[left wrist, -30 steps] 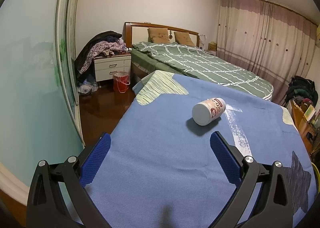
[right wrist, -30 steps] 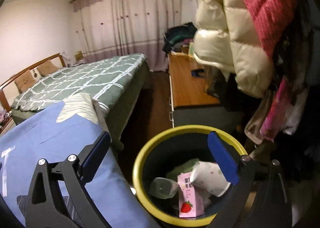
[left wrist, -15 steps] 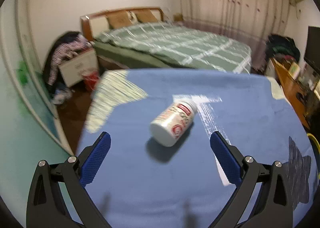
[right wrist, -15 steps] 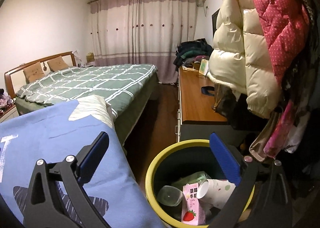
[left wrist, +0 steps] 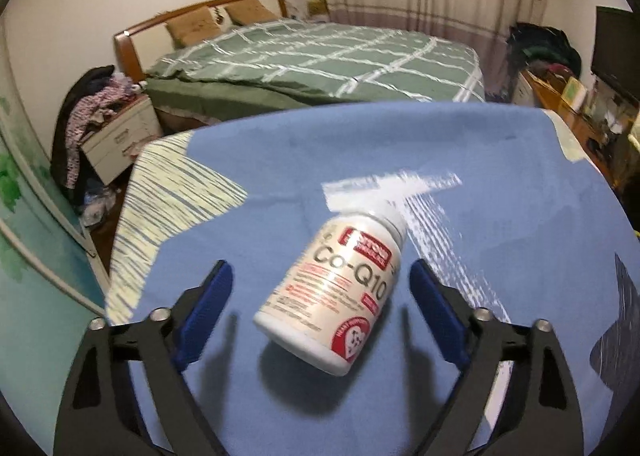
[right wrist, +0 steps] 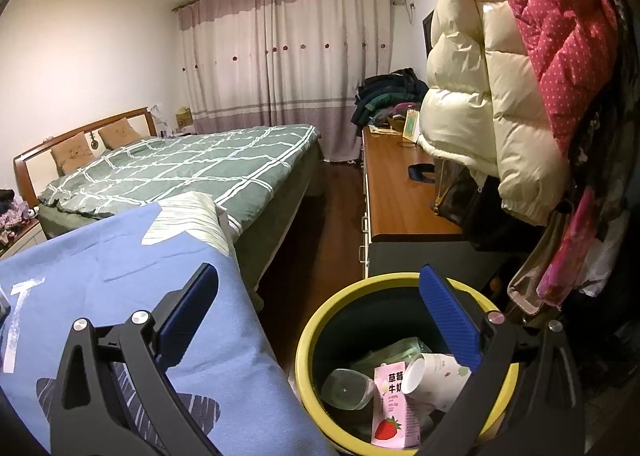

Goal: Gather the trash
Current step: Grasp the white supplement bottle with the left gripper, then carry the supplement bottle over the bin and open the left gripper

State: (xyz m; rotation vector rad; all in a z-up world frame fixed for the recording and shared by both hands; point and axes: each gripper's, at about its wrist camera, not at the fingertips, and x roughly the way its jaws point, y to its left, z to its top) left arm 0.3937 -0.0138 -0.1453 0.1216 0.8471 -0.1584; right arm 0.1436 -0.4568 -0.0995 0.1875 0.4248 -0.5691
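Note:
A white supplement bottle (left wrist: 334,294) with a red and white label lies on its side on the blue cloth (left wrist: 460,144). My left gripper (left wrist: 320,288) straddles it, one blue pad on each side. The jaws are closing and the pads stand clear of the bottle. In the right wrist view my right gripper (right wrist: 318,298) hangs open over the edge of the blue cloth (right wrist: 92,260) and the yellow-rimmed bin (right wrist: 320,312), with nothing between its fingers. Inside the bin lie a strawberry milk carton (right wrist: 390,404), a paper cup (right wrist: 430,374) and a clear plastic cup (right wrist: 346,388).
A bed with a green checked cover (left wrist: 320,56) stands beyond the blue cloth. A white nightstand (left wrist: 116,140) piled with clothes is at the left. A wooden desk (right wrist: 400,192) and hanging jackets (right wrist: 500,76) crowd the right side near the bin.
My left gripper moved in over the bottle, which now sits between its pads, and the jaws narrowed. The right gripper has barely moved and stays open.

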